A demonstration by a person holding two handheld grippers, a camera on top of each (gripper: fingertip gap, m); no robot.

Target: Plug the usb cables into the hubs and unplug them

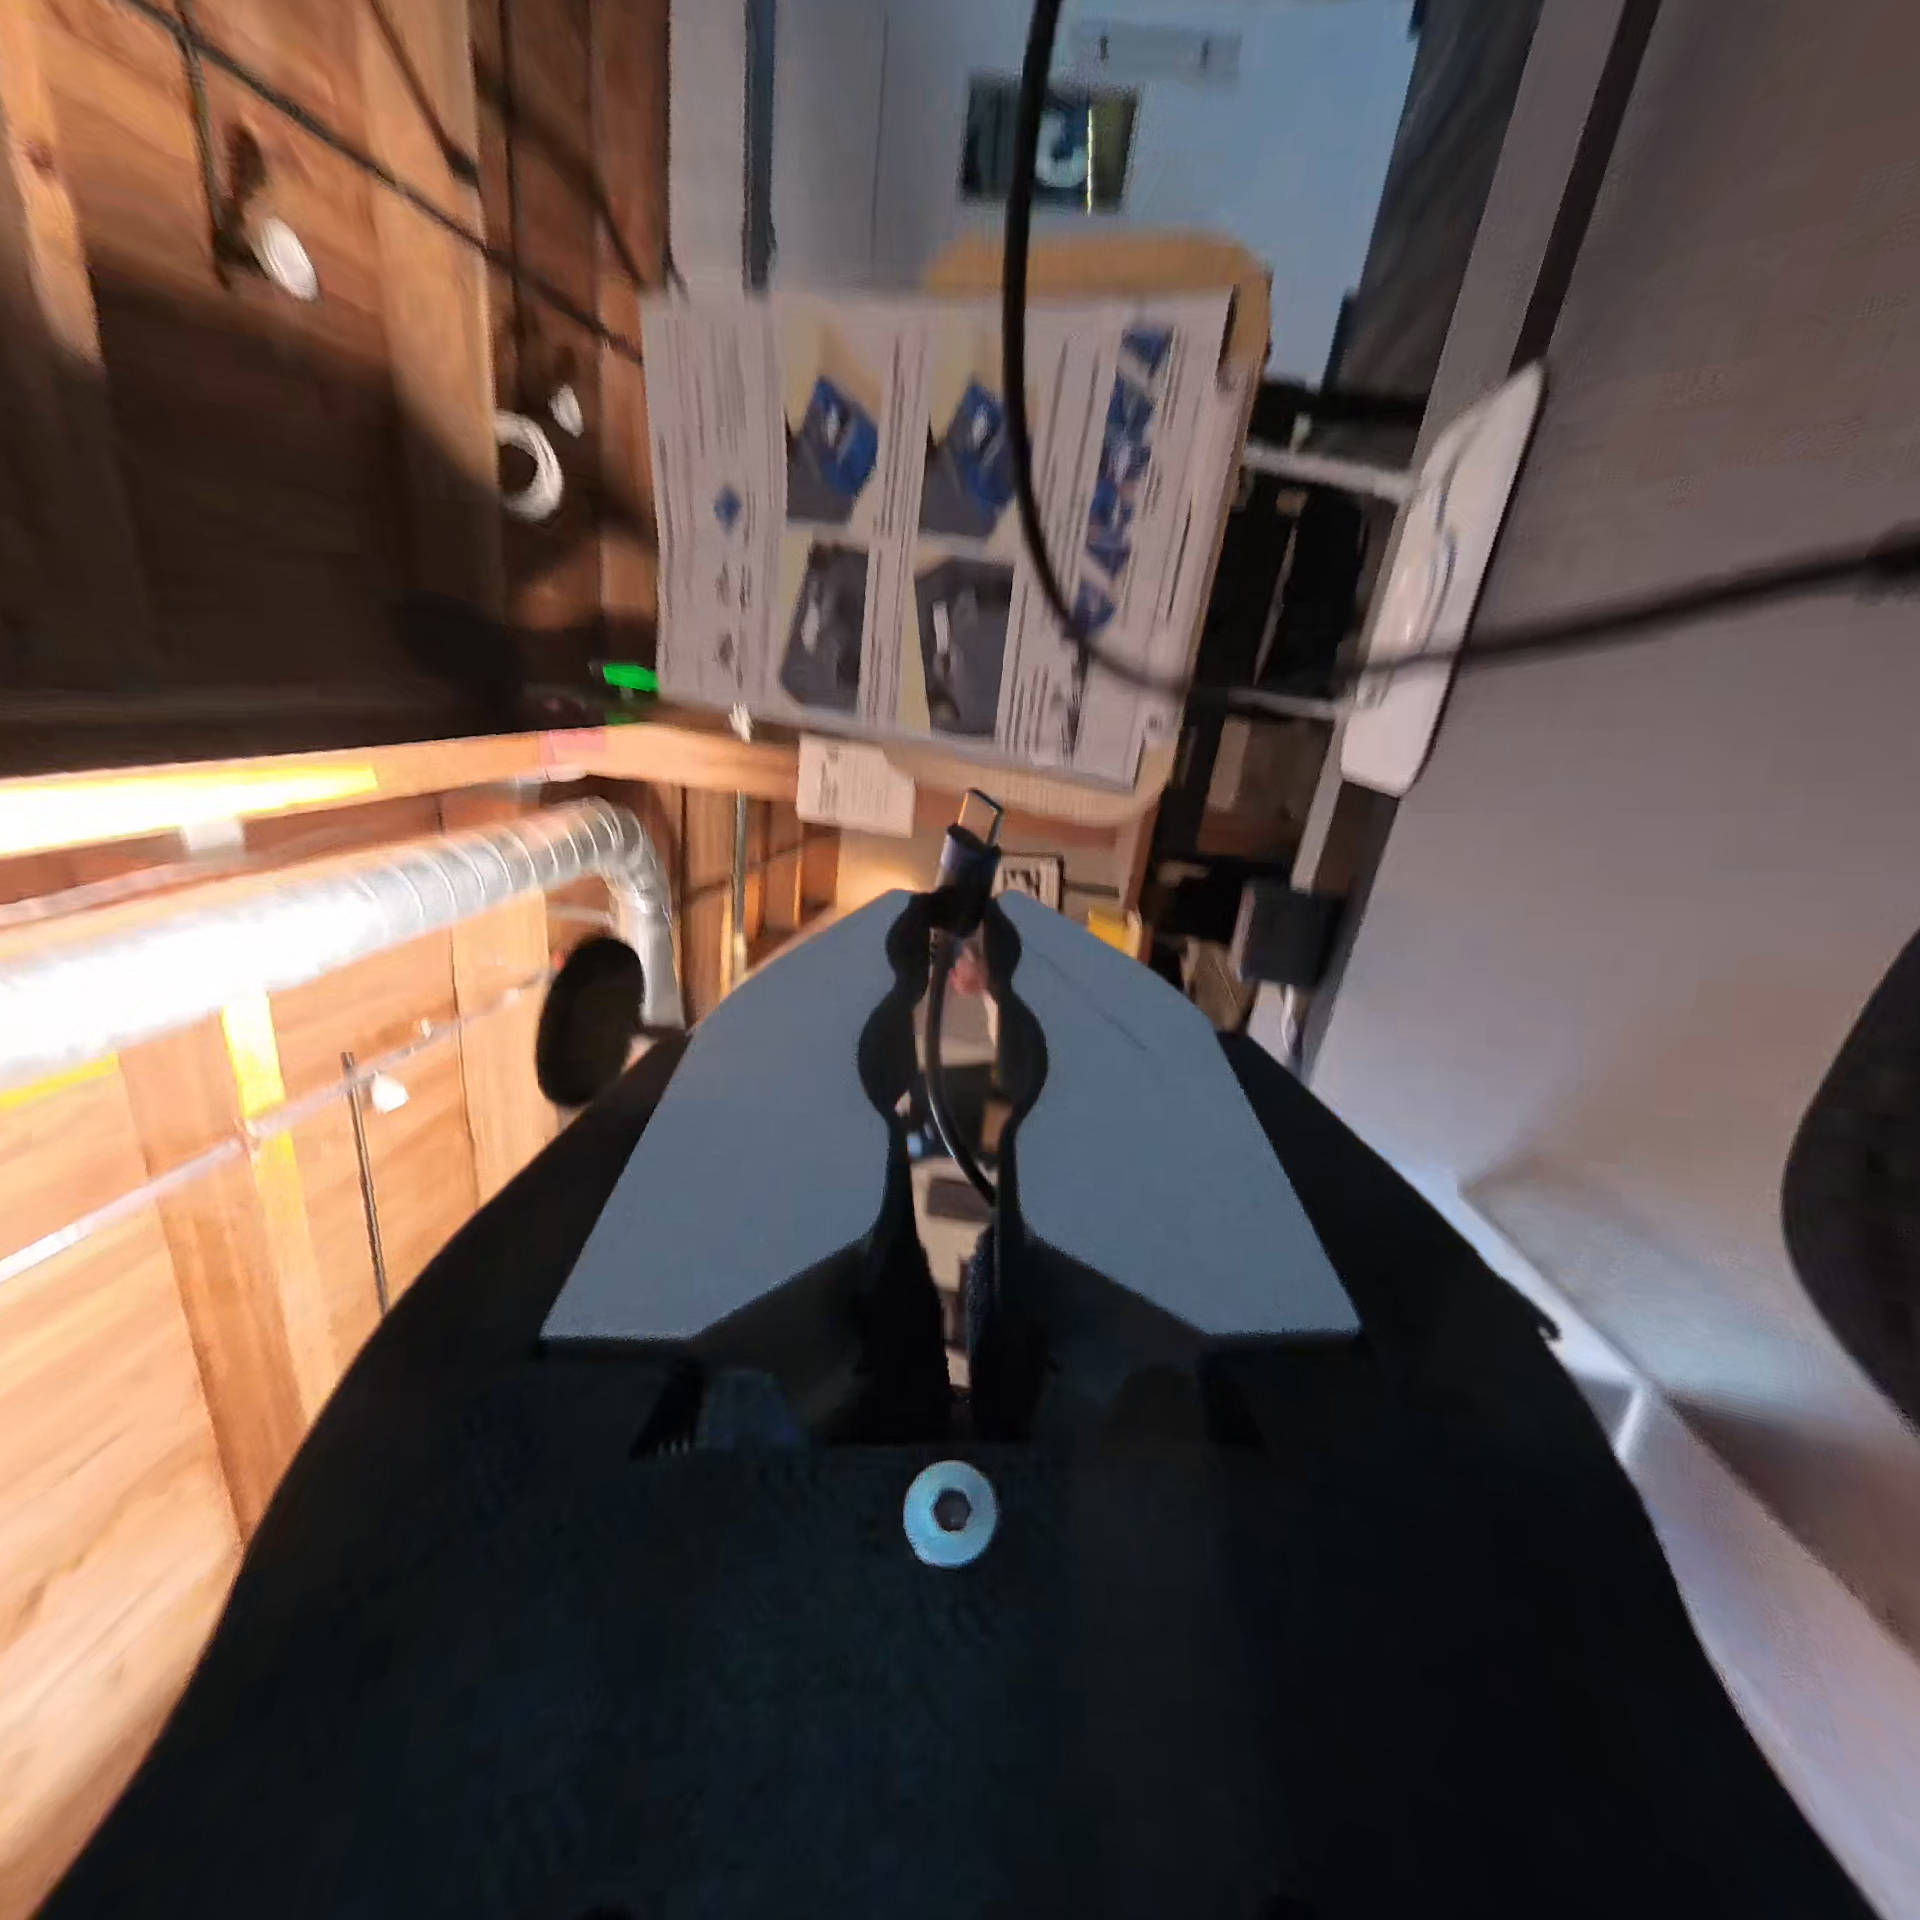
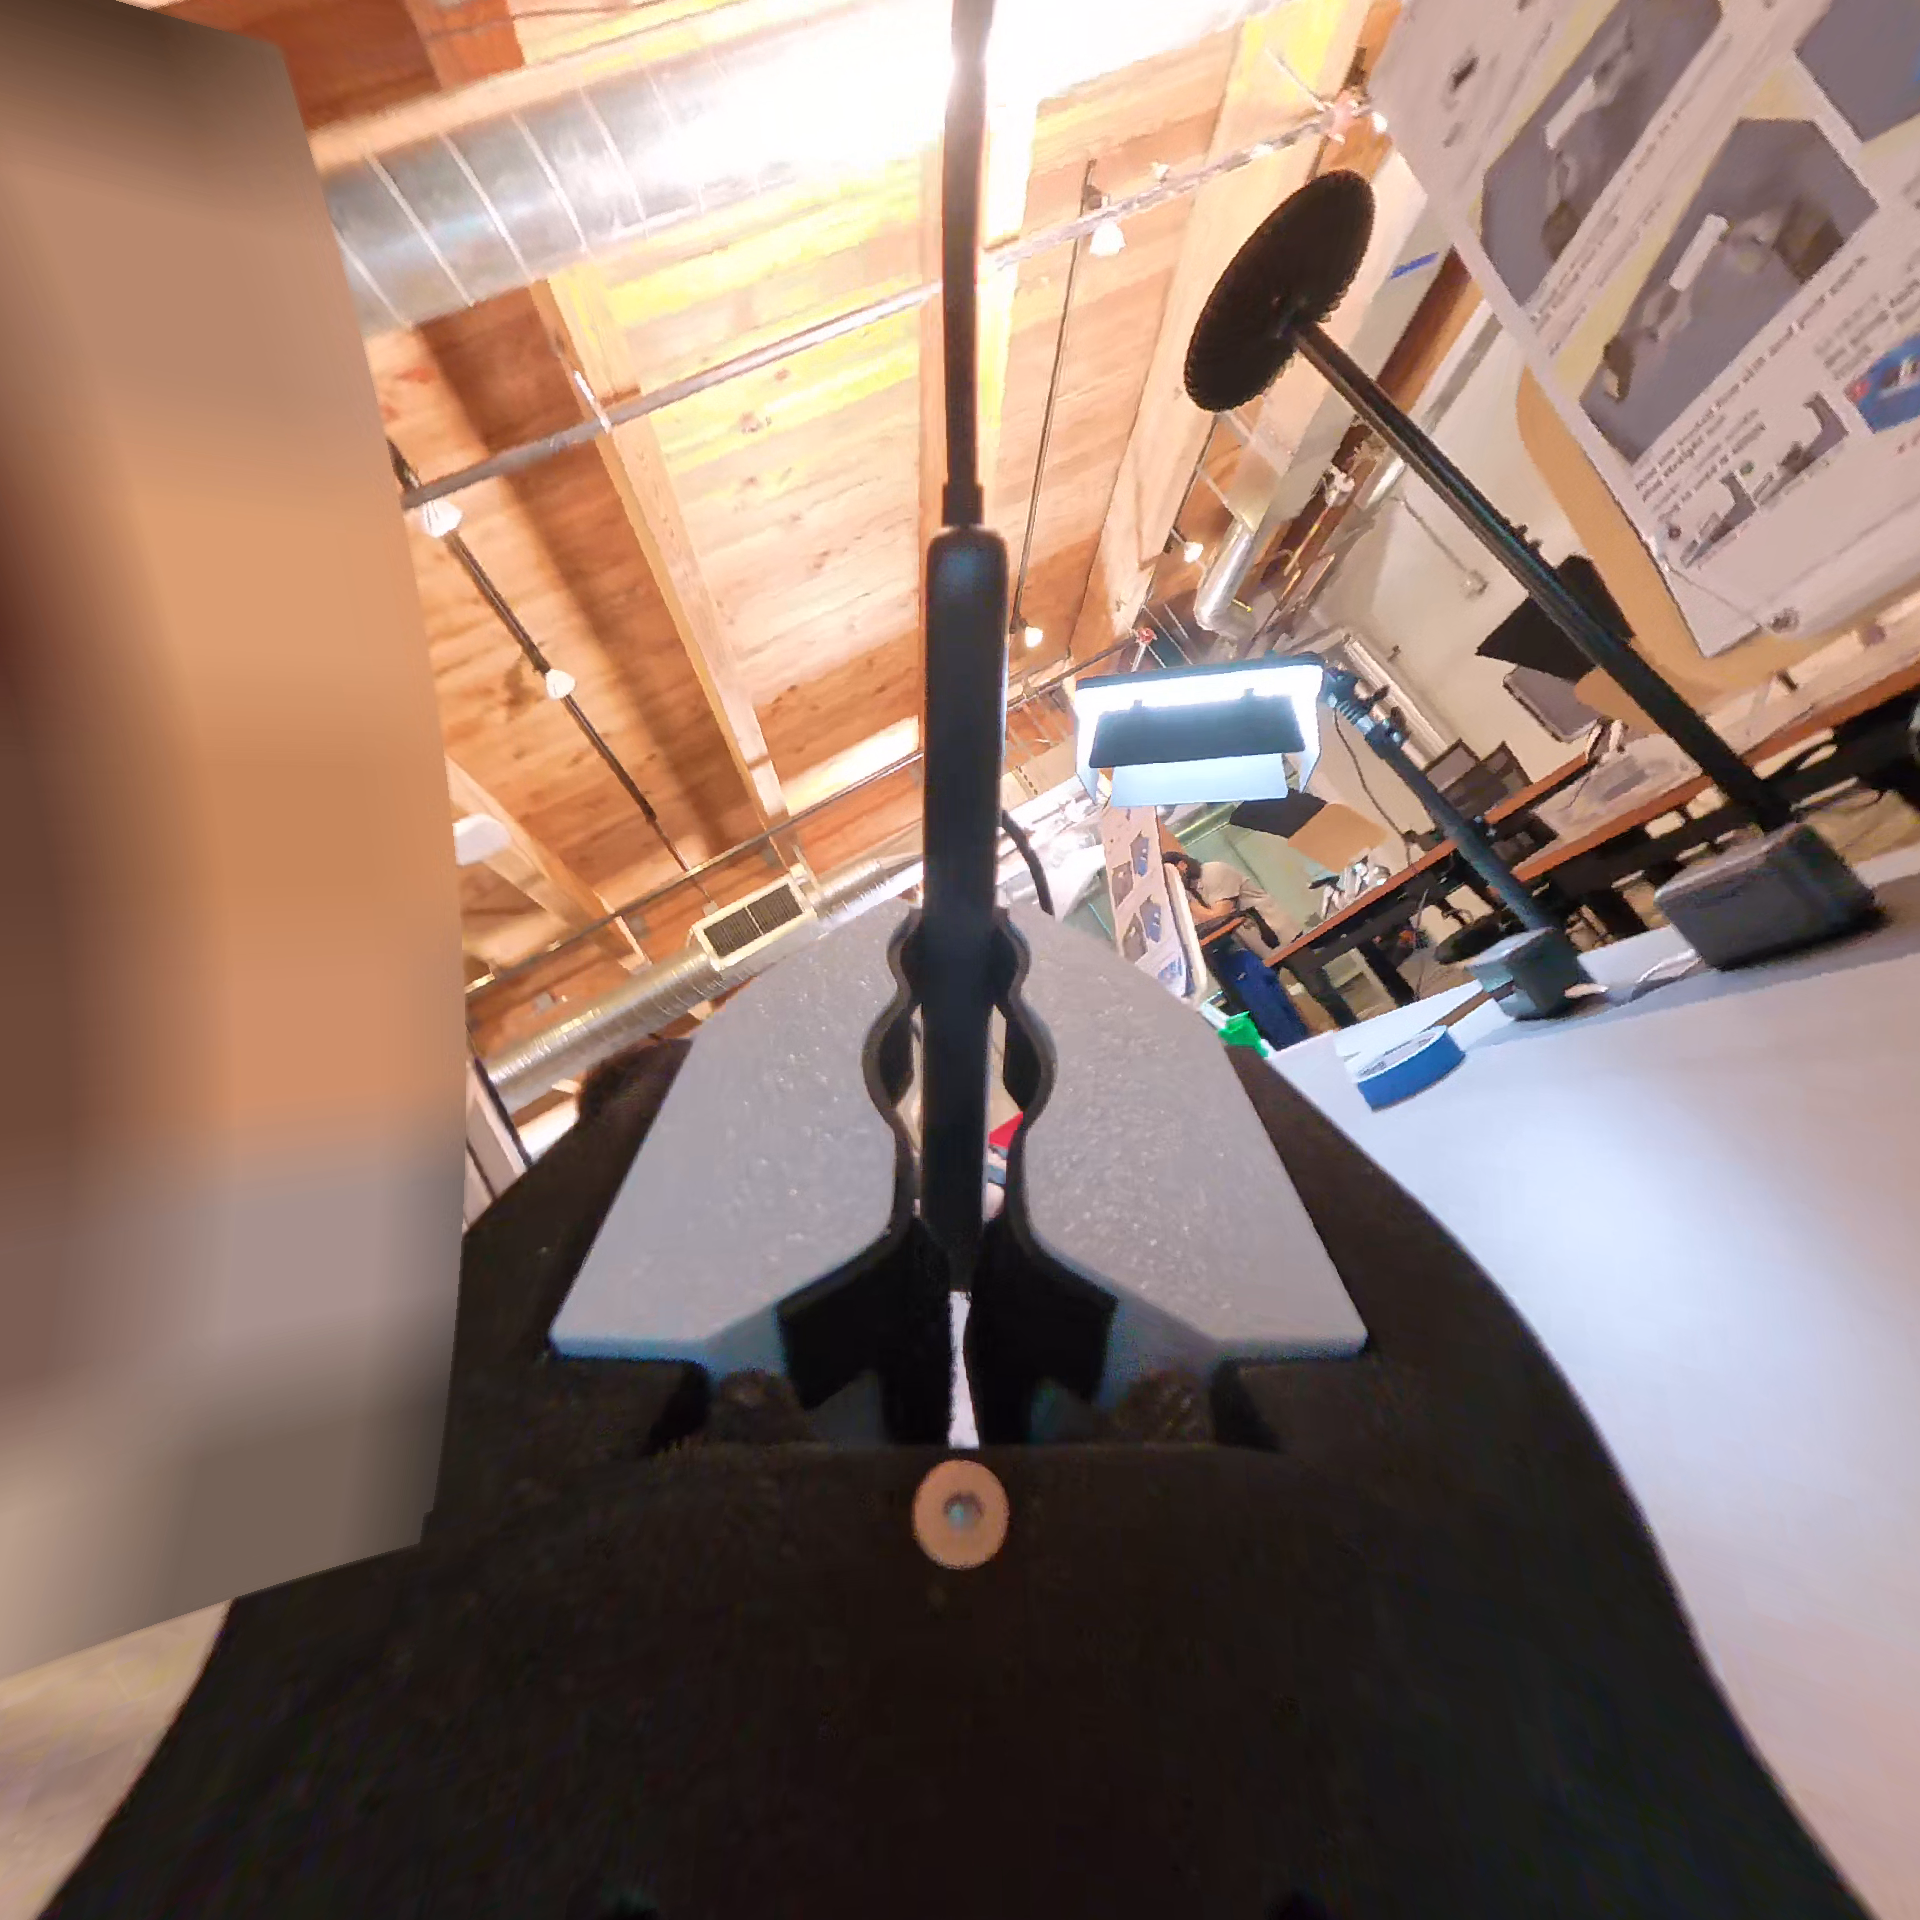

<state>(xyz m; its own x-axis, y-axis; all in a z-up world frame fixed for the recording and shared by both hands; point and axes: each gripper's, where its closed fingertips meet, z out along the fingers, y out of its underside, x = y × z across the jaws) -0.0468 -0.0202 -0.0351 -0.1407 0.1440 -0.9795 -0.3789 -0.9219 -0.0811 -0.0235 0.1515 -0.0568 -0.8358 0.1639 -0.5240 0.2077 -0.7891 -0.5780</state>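
Across the right wrist view's 3 o'clock side spreads a white table, bearing a blue tape roll – well away from both tools, which are raised toward the ceiling. At 12 o'clock the right gripper has its jaws pinched on a slim black hub, body upright, probably to steady it. Smaller still, the left gripper clamps a black usb cable just behind its plug – tip bare and forward, seemingly ready for insertion, not yet mated.
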